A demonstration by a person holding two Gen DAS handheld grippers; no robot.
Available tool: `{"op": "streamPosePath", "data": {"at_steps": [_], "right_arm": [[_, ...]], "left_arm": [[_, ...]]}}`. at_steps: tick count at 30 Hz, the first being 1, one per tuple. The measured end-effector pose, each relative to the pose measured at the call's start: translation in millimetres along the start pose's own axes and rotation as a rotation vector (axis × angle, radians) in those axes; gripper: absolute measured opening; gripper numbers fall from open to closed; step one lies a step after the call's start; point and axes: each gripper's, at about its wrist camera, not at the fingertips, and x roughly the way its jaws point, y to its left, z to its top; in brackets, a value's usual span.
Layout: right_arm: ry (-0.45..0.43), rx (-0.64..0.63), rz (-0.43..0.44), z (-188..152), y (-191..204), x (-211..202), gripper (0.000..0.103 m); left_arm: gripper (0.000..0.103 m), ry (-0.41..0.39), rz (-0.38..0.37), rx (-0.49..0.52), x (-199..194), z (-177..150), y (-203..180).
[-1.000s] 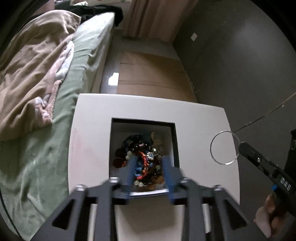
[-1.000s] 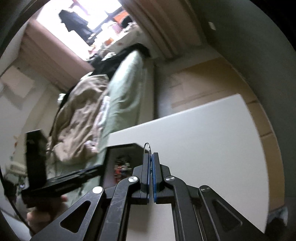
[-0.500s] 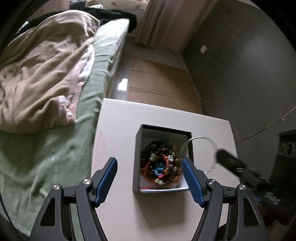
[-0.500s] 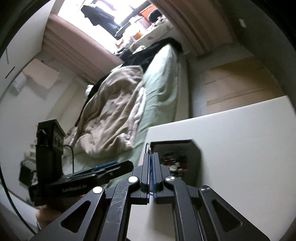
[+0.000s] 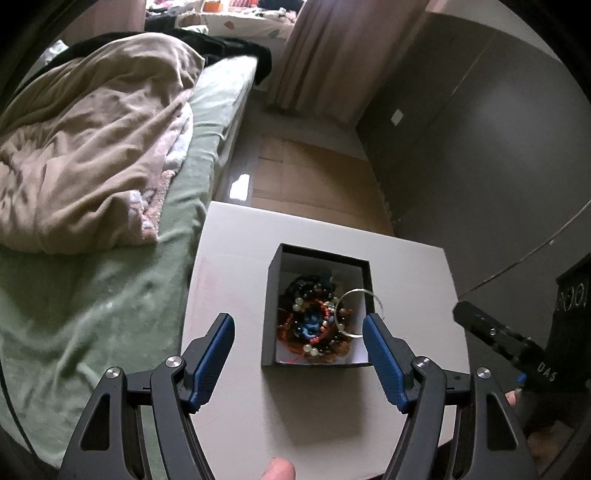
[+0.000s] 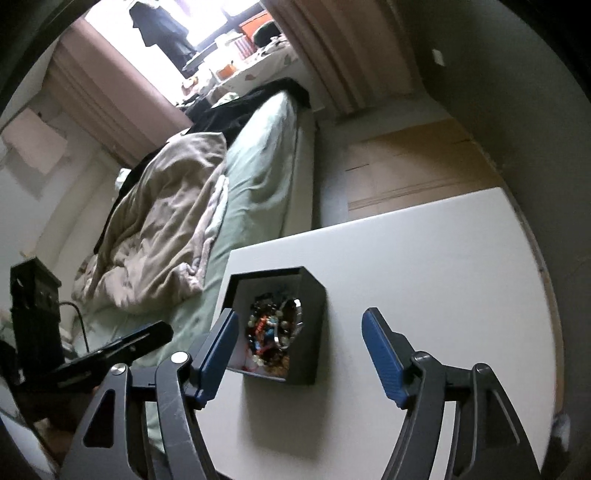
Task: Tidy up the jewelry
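Table: white top (image 5: pixel 236 254); stands just beside the bed
Bed: green sheet (image 5: pixel 92 306); rumpled beige blanket (image 5: pixel 92 147) heaped on it; dark clothes (image 6: pixel 258 103) at the far end
Floor: pale wood boards (image 5: pixel 314 177)
Walls: dark grey panels (image 5: pixel 480 166) on the right; small white switch plate (image 5: pixel 398 117)
Curtains: pinkish-brown (image 5: pixel 332 55)
Window: bright daylight (image 6: pixel 221 18) beyond the bed; cluttered sill

Right gripper (image 6: pixel 299 352) opening, nothing between its jaws, above black box (image 6: pixel 314 332) of beads (image 6: pixel 267 332) on white table (image 6: pixel 424 277).
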Motion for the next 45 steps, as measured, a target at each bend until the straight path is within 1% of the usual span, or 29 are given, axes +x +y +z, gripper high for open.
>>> {"op": "streamPosePath", "data": {"at_steps": [4,6,9,10,11,14,17,19,22,23,24,26,30,32,35,38,42,45], "right_arm": [[-0.013,0.016,-0.028,1,-5,-11,0.07],[-0.011,0.024,-0.032,0,-5,-16,0.07],[-0.009,0.019,-0.047,-3,1,-24,0.07],[-0.007,0.011,-0.063,-5,3,-27,0.07],[-0.004,0.005,-0.077,-7,6,-30,0.07],[-0.004,-0.003,-0.118,-12,11,-44,0.07],[-0.036,-0.01,-0.174,-17,15,-63,0.07],[-0.056,-0.035,-0.21,-19,20,-75,0.07],[-0.081,-0.046,-0.247,-27,21,-90,0.071],[-0.085,-0.044,-0.258,-29,21,-95,0.078],[-0.098,-0.04,-0.265,-33,21,-100,0.092],[-0.116,-0.036,-0.268,-37,22,-108,0.101],[-0.136,-0.03,-0.29,-44,25,-123,0.103],[-0.147,-0.039,-0.284,-49,29,-128,0.103],[-0.146,-0.046,-0.26,-61,30,-128,0.103],[-0.141,-0.045,-0.257,-72,29,-125,0.103],[-0.148,-0.054,-0.258,-75,30,-124,0.103],[-0.161,-0.055,-0.252,-77,32,-124,0.103]], "left_arm": [[0.073,-0.04,-0.026,-0.004,-6,-11,2],[0.074,-0.055,-0.028,-0.001,-10,-17,3],[0.087,-0.058,-0.038,-0.005,-21,-20,1],[0.095,-0.067,-0.032,0.0,-26,-21,0],[0.099,-0.08,-0.019,0.008,-31,-22,-2],[0.102,-0.113,0.0,0.054,-45,-27,-11],[0.102,-0.124,0.023,0.096,-55,-31,-19],[0.102,-0.135,0.041,0.122,-63,-34,-24],[0.102,-0.162,0.052,0.154,-79,-38,-31],[0.102,-0.173,0.055,0.165,-83,-39,-33],[0.102,-0.19,0.06,0.183,-89,-41,-36],[0.102,-0.217,0.07,0.212,-97,-44,-39],[0.102,-0.247,0.071,0.24,-107,-53,-41],[0.102,-0.259,0.065,0.245,-110,-57,-41],[0.102,-0.278,0.064,0.243,-115,-62,-40],[0.102,-0.287,0.06,0.251,-117,-65,-39],[0.102,-0.304,0.07,0.246,-117,-72,-33],[0.102,-0.307,0.095,0.252,-118,-75,-30]]}}
